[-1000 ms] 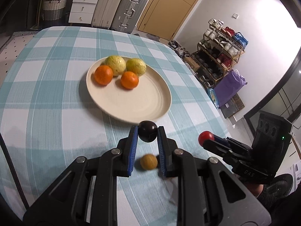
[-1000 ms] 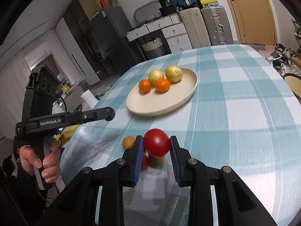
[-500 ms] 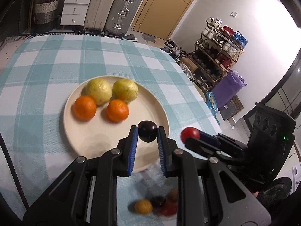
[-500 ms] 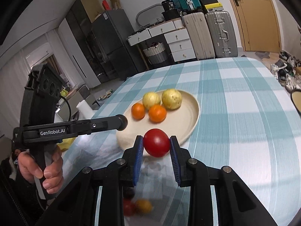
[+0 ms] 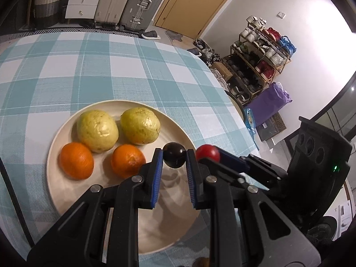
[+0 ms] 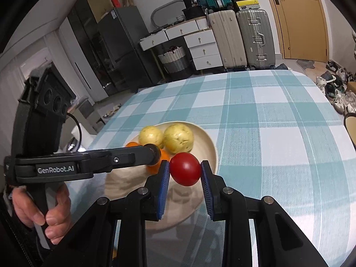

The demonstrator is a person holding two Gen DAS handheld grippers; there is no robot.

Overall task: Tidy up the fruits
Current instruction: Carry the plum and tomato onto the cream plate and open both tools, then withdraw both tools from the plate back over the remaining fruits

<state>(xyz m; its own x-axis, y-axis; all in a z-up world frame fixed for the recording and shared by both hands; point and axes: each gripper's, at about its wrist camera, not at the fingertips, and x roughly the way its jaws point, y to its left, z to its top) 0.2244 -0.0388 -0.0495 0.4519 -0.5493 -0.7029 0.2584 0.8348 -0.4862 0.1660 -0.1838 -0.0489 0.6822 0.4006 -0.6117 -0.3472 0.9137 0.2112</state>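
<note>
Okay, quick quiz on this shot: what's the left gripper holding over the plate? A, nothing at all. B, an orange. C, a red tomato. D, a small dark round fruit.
D: in the left wrist view the left gripper is shut on a small dark round fruit above the plate, while the red tomato sits in the right gripper.

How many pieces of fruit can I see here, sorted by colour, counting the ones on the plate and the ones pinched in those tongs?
Yellow-green fruits, on the plate: 2
Oranges, on the plate: 2
Dark fruit, in the left tongs: 1
Red fruit, in the right tongs: 1
Total: 6
</note>
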